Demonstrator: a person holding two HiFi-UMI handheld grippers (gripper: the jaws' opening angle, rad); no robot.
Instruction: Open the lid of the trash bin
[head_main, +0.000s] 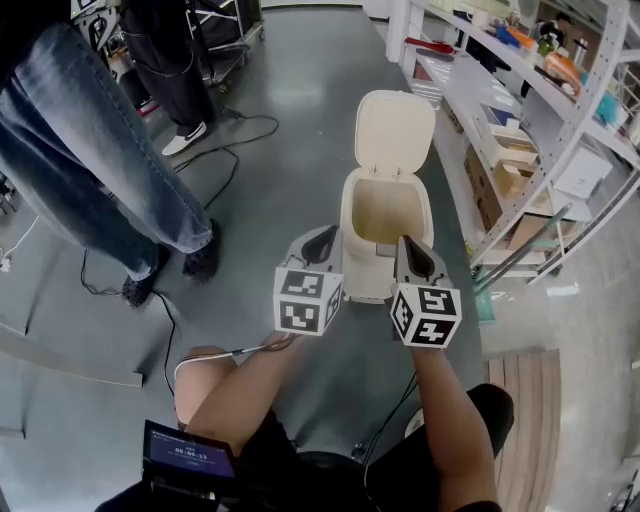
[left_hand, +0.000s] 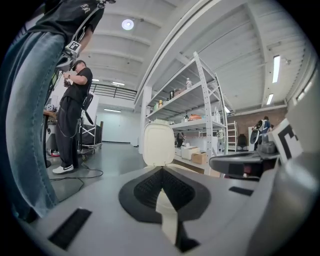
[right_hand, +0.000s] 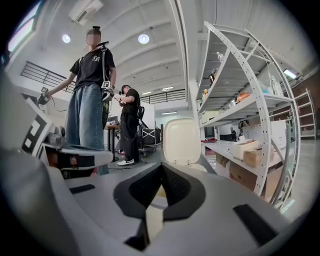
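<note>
The cream trash bin (head_main: 385, 250) stands on the grey floor with its lid (head_main: 395, 128) raised upright behind the opening, so the inside shows. My left gripper (head_main: 326, 240) hovers at the bin's front left corner, and my right gripper (head_main: 404, 246) is over its front rim. Both are shut with nothing between the jaws. In the left gripper view the left gripper (left_hand: 162, 170) points at the raised lid (left_hand: 158, 144). In the right gripper view the right gripper (right_hand: 161, 168) points at the same lid (right_hand: 182, 141).
White shelving (head_main: 520, 110) with boxes runs along the bin's right. A person in jeans (head_main: 110, 170) stands at the left and another stands further back (head_main: 170, 60). Black cables (head_main: 215, 185) trail over the floor. A wooden pallet (head_main: 525, 420) lies at lower right.
</note>
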